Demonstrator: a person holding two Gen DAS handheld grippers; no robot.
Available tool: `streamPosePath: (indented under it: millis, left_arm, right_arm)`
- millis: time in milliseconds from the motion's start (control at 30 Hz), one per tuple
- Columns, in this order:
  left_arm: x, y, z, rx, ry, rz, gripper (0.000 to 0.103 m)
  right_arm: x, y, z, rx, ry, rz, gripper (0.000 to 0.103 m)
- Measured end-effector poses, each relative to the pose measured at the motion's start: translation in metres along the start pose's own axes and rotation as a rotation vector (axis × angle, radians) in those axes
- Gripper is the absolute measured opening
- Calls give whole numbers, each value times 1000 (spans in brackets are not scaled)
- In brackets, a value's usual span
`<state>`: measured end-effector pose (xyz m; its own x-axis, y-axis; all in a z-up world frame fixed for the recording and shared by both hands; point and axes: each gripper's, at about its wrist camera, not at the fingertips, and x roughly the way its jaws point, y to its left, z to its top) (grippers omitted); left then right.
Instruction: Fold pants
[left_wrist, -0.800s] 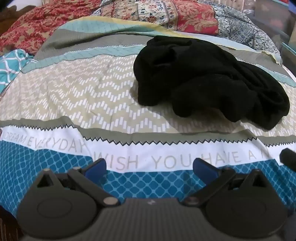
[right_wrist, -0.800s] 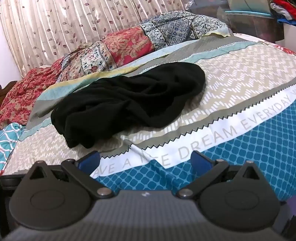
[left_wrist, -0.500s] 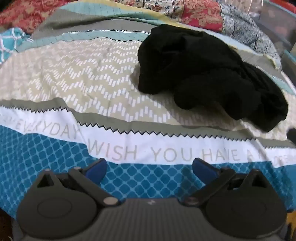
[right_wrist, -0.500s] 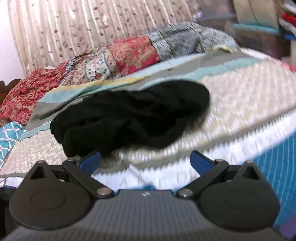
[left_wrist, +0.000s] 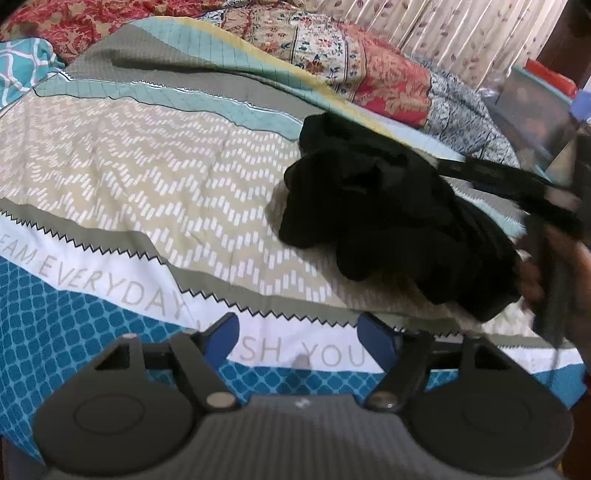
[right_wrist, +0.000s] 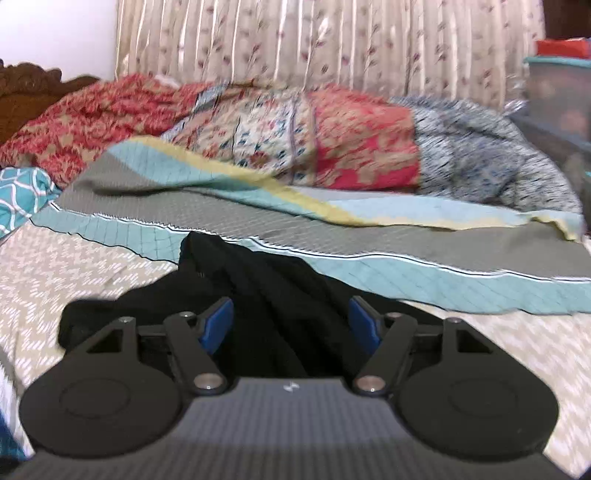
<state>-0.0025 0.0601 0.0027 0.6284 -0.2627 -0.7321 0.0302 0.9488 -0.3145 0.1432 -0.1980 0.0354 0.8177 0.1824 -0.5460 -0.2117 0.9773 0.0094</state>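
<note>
left wrist view, bottom of the frame: the left gripper (left_wrist: 298, 334), black linkages with blue finger pads (left_wrist: 219, 338), has its jaws spread wide and nothing between them. just beyond the tips lies the patterned bedspread (left_wrist: 147, 192), a band of teal lattice print at the bottom, then a white strip with grey lettering, then a beige zigzag field climbing toward the upper left. right of centre, the crumpled black pants (left_wrist: 388, 225) sit in a heap on that beige field, well ahead of the left tips and apart from them. at the right edge a dark blurred shape crosses over the heap's right side; it looks like the other tool with a hand on it, but it is too smeared to tell more. a thin black strand of fabric stretches from the heap toward it.

right wrist view now: the right gripper (right_wrist: 291, 325) is low and close, jaws parted wide, and the black pants (right_wrist: 266, 295) fill the space between the blue pads, the cloth rising to a peak just above centre. whether the pads touch the cloth cannot be told; they are not pinched on it.

further back, grey, pale teal and yellow bands of the bedspread run across the middle. behind them a rumpled floral quilt in red, cream and blue-grey (right_wrist: 332, 147) stretches across. at the top, a pleated cream curtain with small leaf print (right_wrist: 314, 44), and a carved dark wooden headboard (right_wrist: 29, 85) at upper left.
</note>
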Motion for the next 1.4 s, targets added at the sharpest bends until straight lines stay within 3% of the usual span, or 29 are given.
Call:
streamPosePath:
  millis: [67,100,133,167,233,367,467,600,633,667,700,767,800,900,1100,1233,1400]
  left_arm:
    - [-2,0,4,3,-9,-20,68]
    - [-2,-1,6,9,-14,-25,68]
    - [-2,-3,11,20,-21,-31,68]
    - [-2,-6,15,33,-27,-38,68]
    - [0,-8,27,52,-36,-42,68]
    - [12,-10,55,68,-62,-24,71]
    - [27,-8,77,35,-58,-51,83]
    - [56,-13,97,-6,-40,-94,85]
    - [66,-16,99,-13,-24,-100,78]
    - [75,-17,101,-21,-6,-111,57]
    - [83,-17,106,-28,16,-126,46]
    - [96,-19,108,-48,39,-135,11]
    - [96,-20,112,-57,37,-137,11]
    - [76,-12,130,-94,-63,-148,9]
    - [-16,22,169,-172,-300,-211,9]
    - [-89,52,176,-210,-466,-235,9]
    - [-104,81,180,-273,-521,-136,9]
  right_arm:
    - [19,4,10,32,58,42,67]
    - [29,6,14,41,89,53,55]
    - [40,6,15,52,135,43,23]
    - [49,5,16,71,187,28,8]
    - [53,-9,17,150,206,-20,9]
    - [6,-66,39,312,25,-129,9]
    - [-42,-124,50,391,-90,-257,9]
    - [-111,-193,43,472,-197,-413,9]
    - [-128,-208,37,498,-207,-440,9]
    - [-137,-220,29,520,-212,-462,9]
    - [-149,-229,20,538,-215,-487,9]
    - [-157,-241,10,572,-208,-537,9]
    - [-160,-244,0,591,-194,-551,9]
    - [-167,-235,-21,618,-155,-541,9]
    - [-199,-215,-9,671,-324,-389,9]
    - [-215,-202,28,667,-446,-225,9]
    - [-172,-174,95,562,-415,-96,9]
